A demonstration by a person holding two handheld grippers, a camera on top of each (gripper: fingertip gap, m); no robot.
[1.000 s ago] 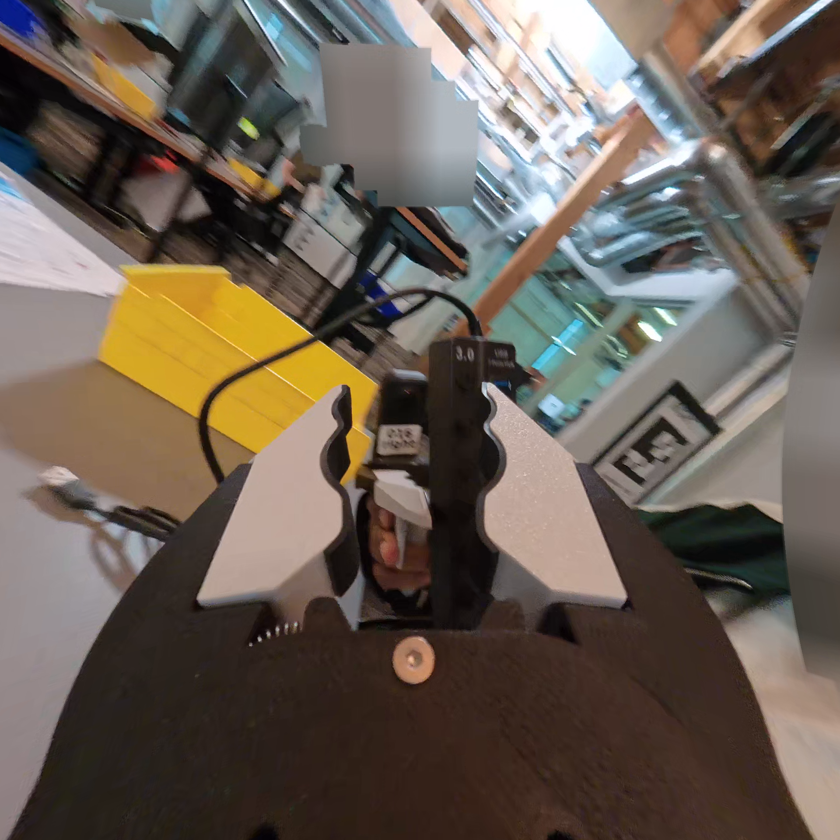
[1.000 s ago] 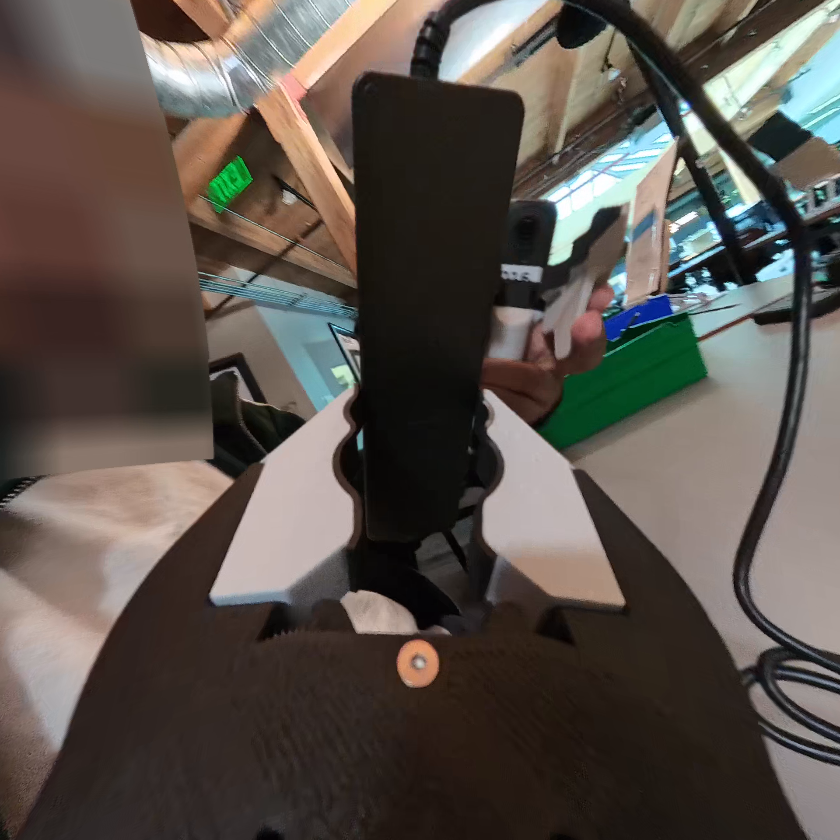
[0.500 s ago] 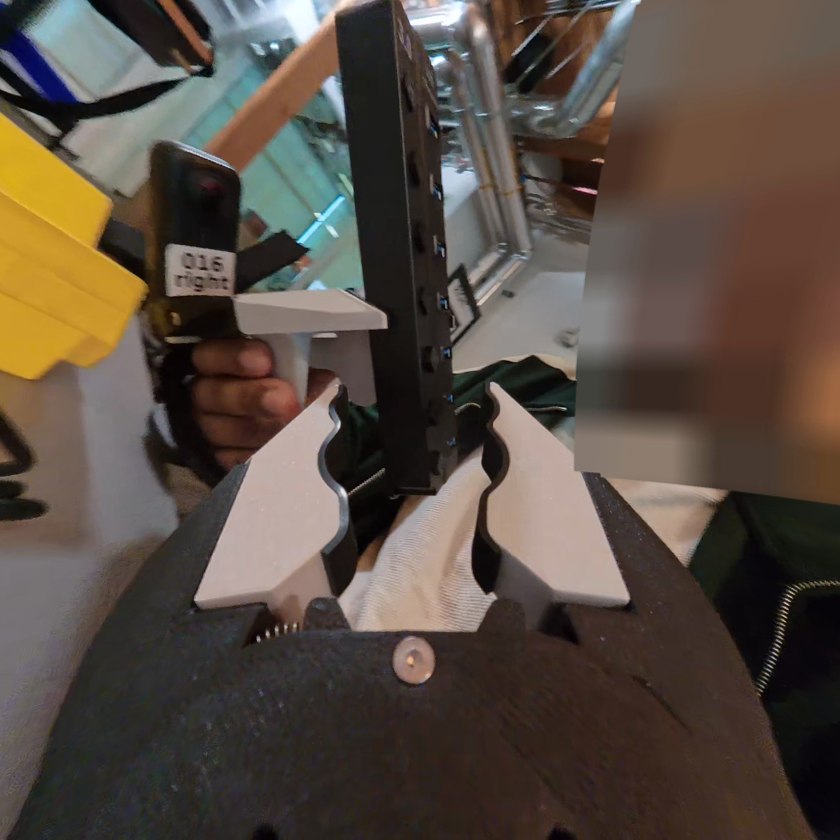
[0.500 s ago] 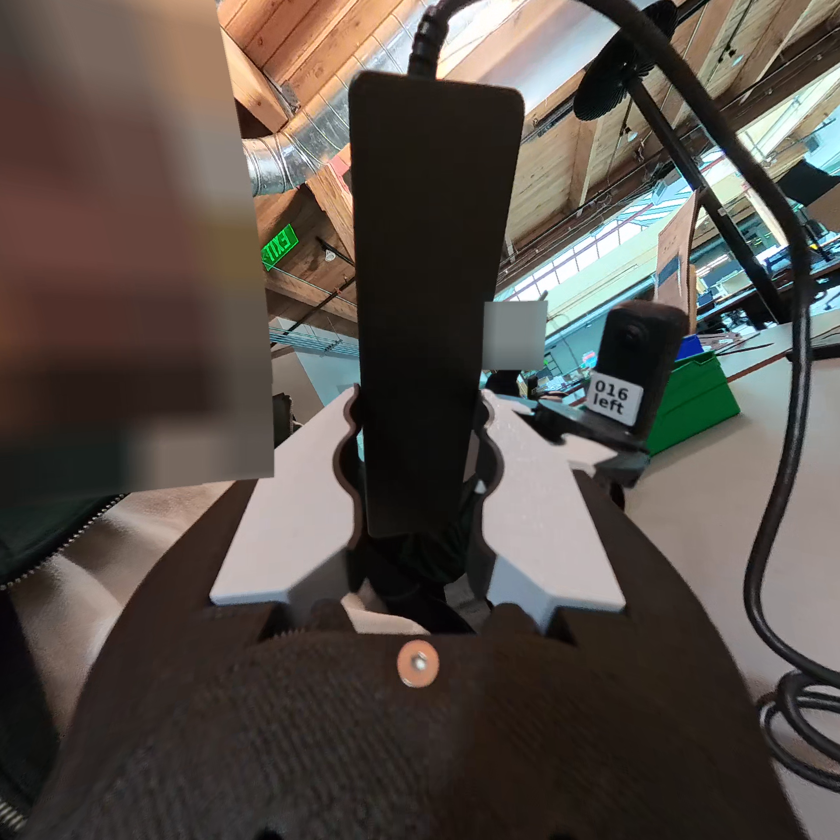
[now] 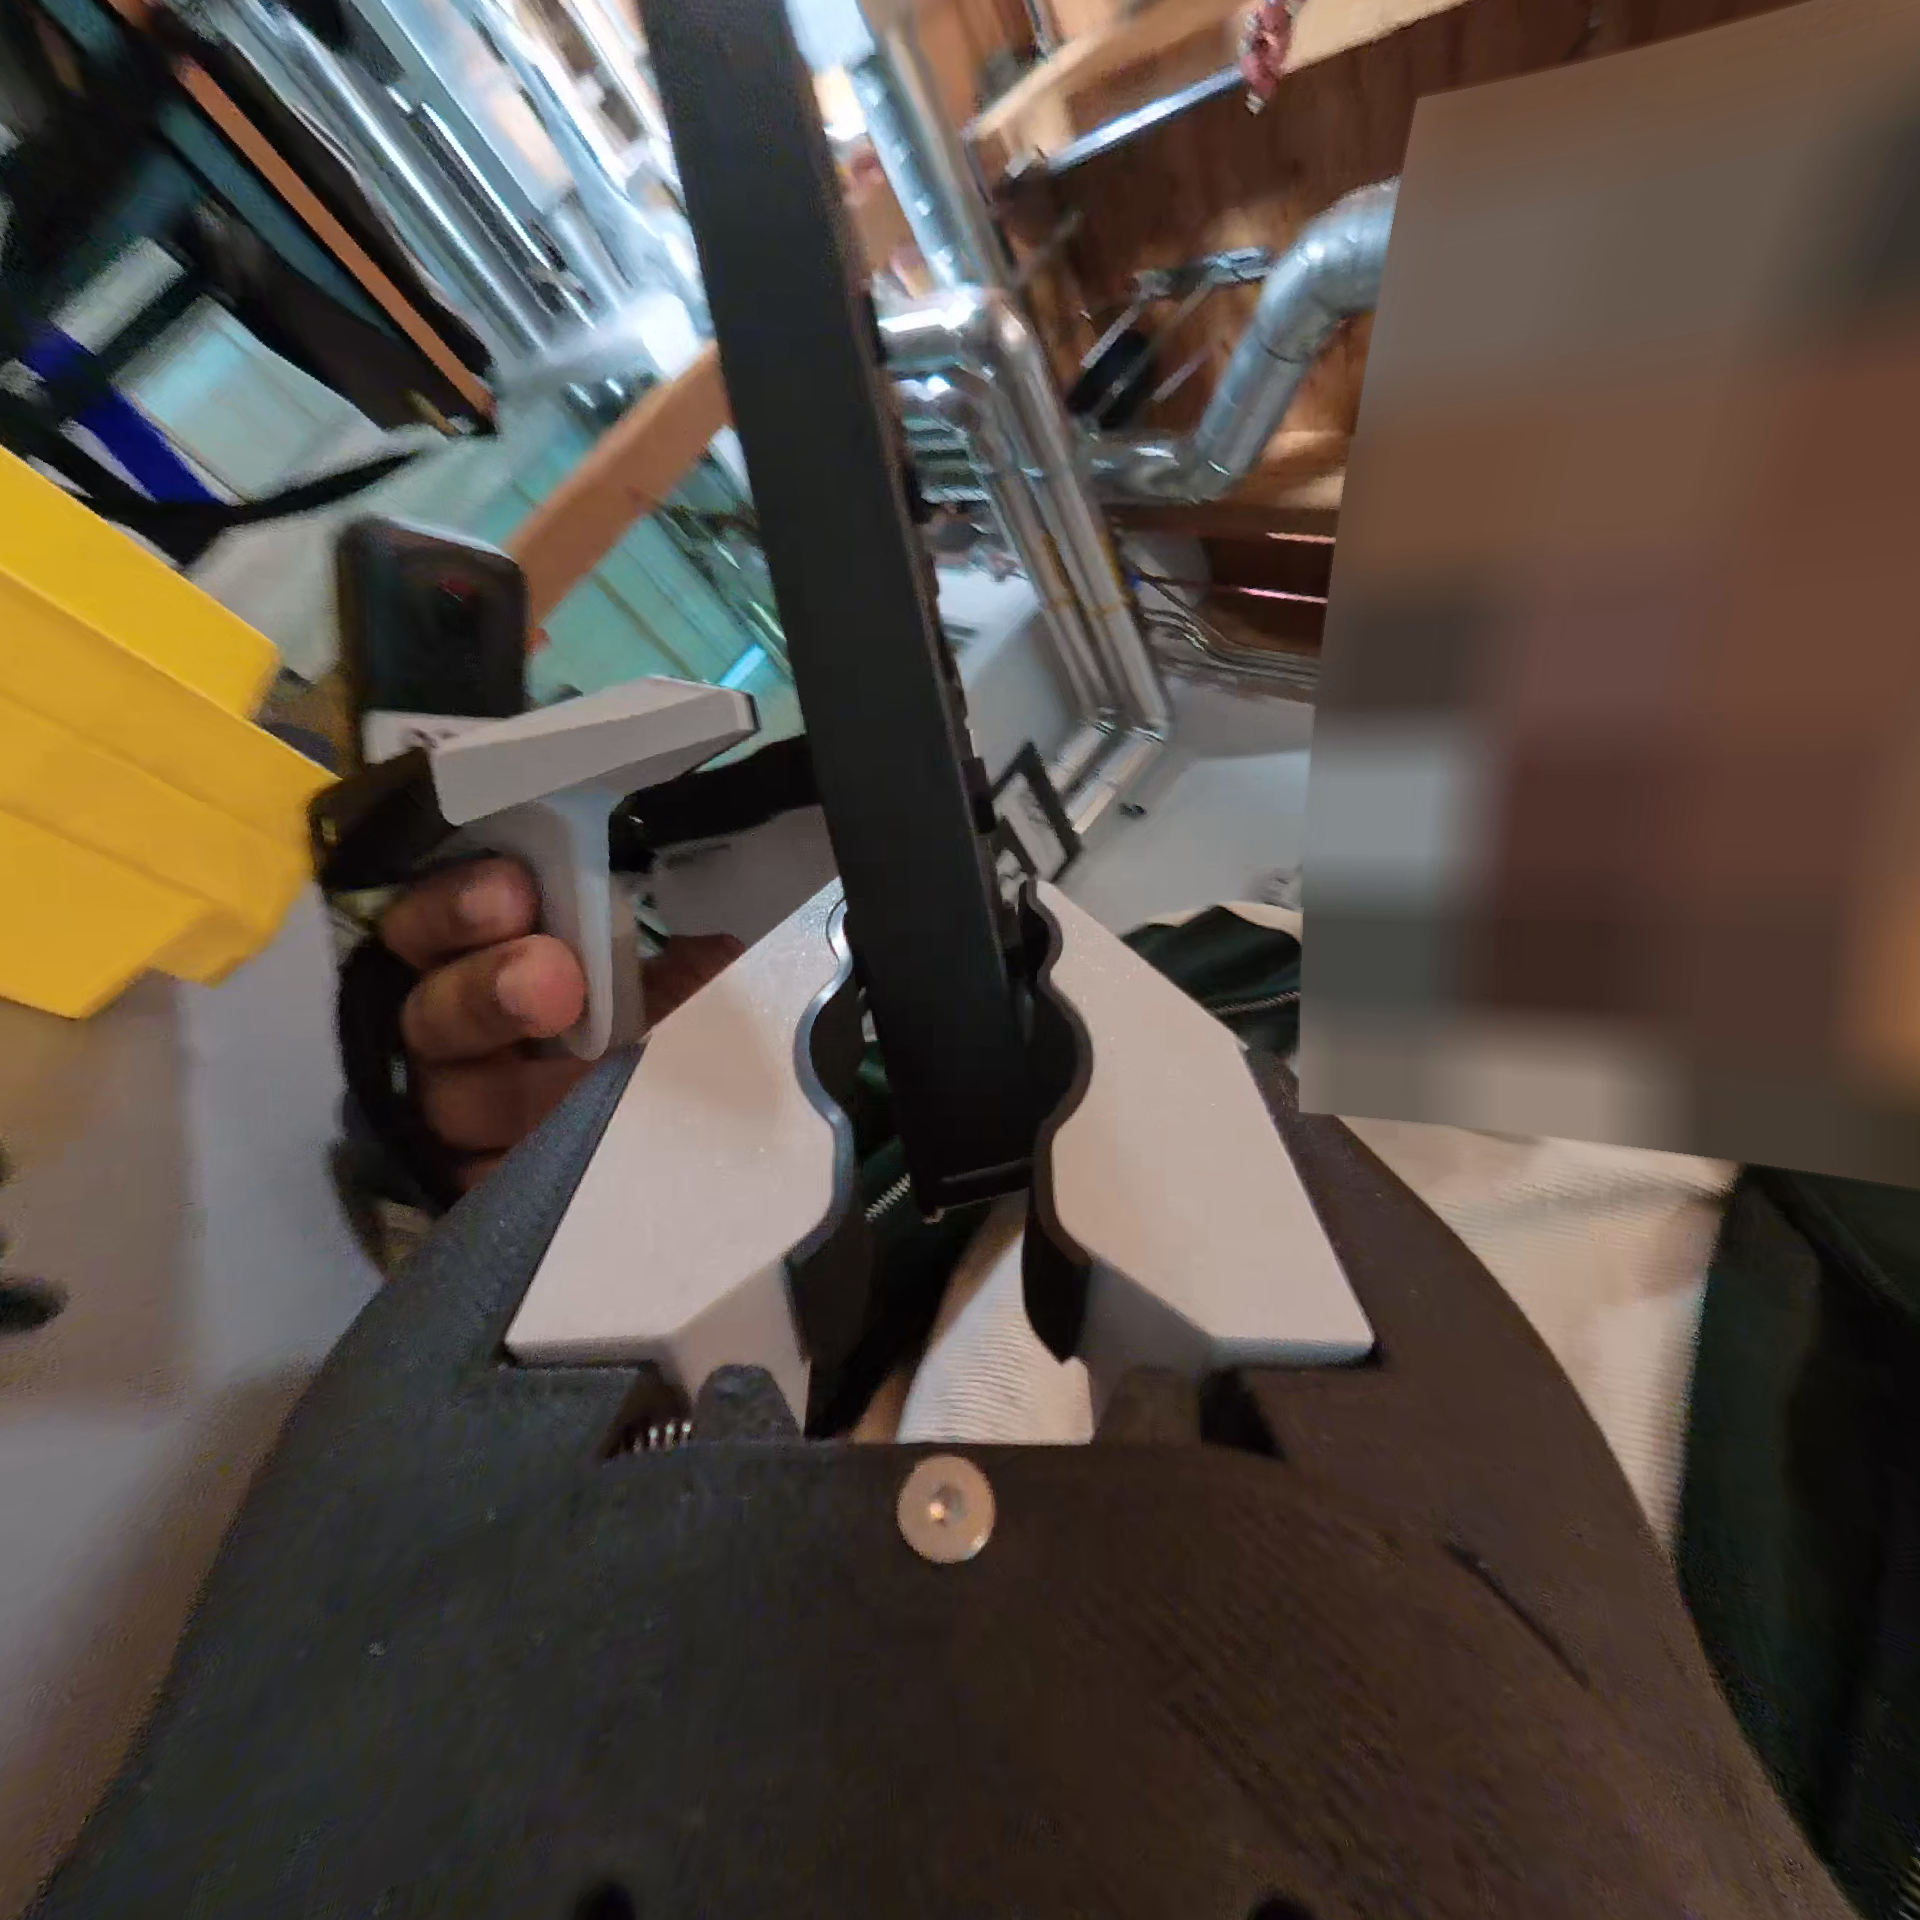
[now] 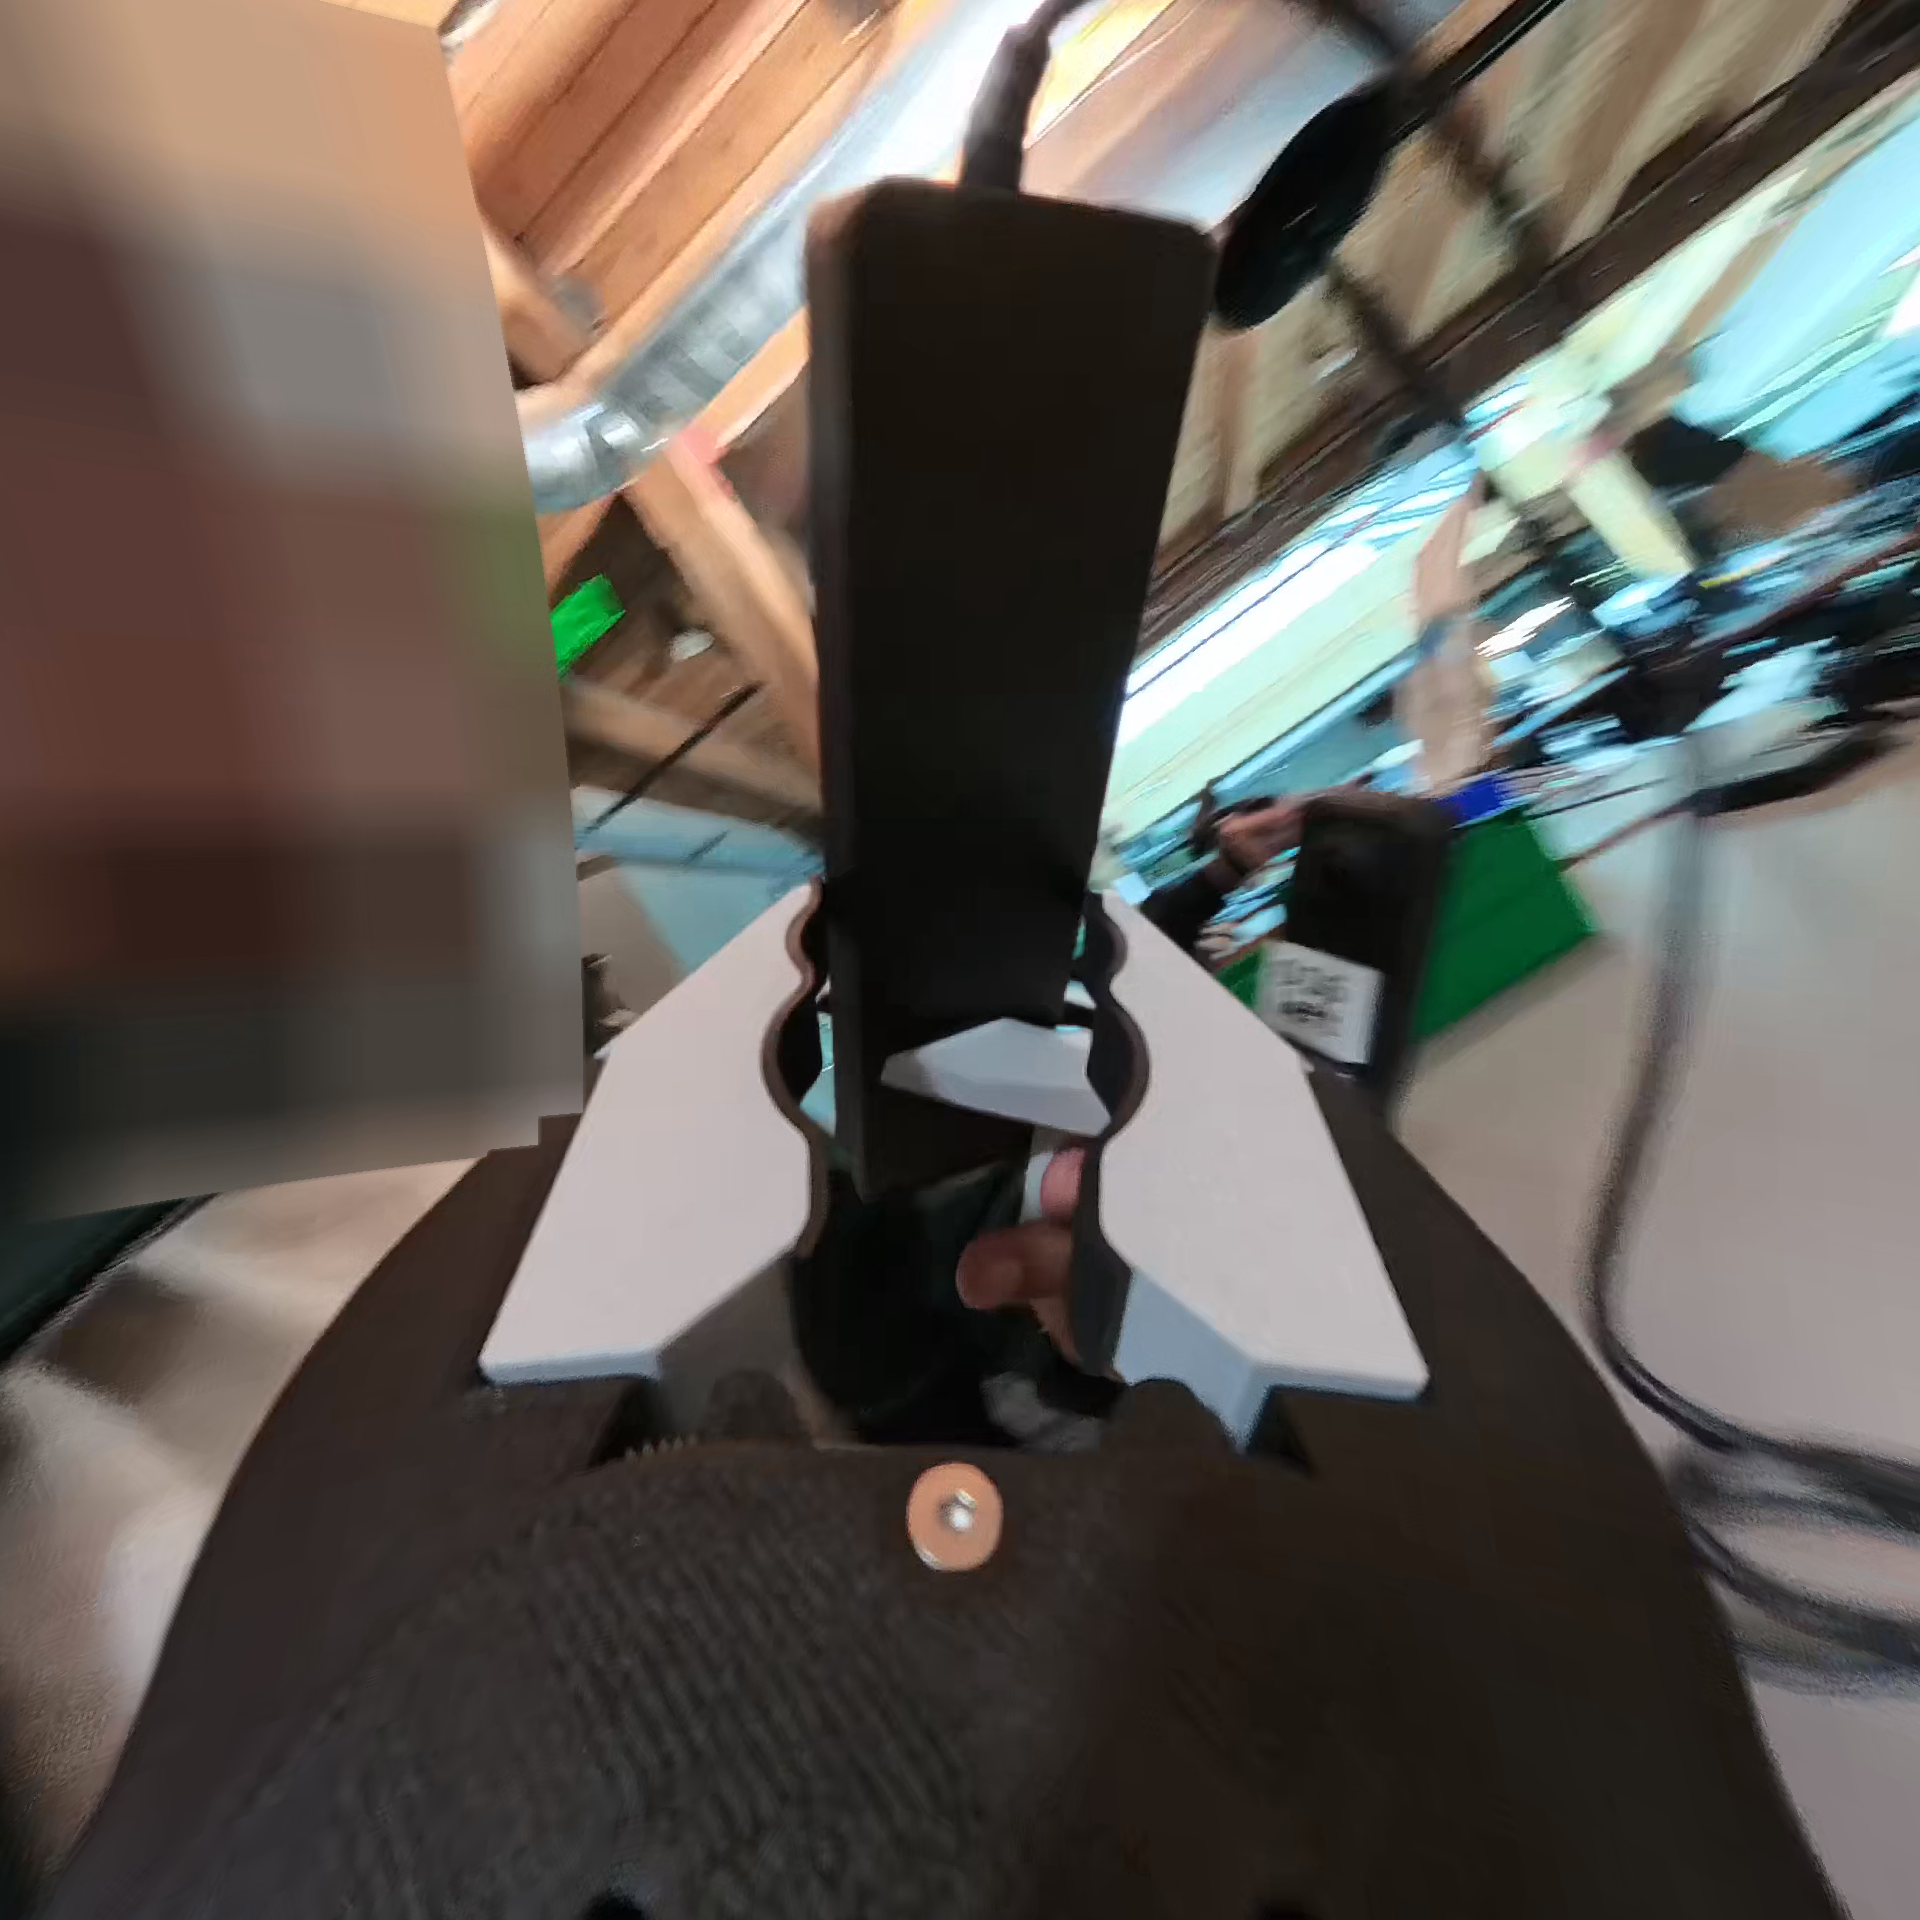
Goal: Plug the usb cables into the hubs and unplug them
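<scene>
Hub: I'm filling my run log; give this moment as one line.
hub: in both tools; left tool: shut on hub; right tool: shut on hub

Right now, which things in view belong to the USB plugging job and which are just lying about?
Job: black hub, clamped in both the left tool and the right tool; its lead; black cables on the table, probably.
Lying about: yellow bin; green bin.
</scene>
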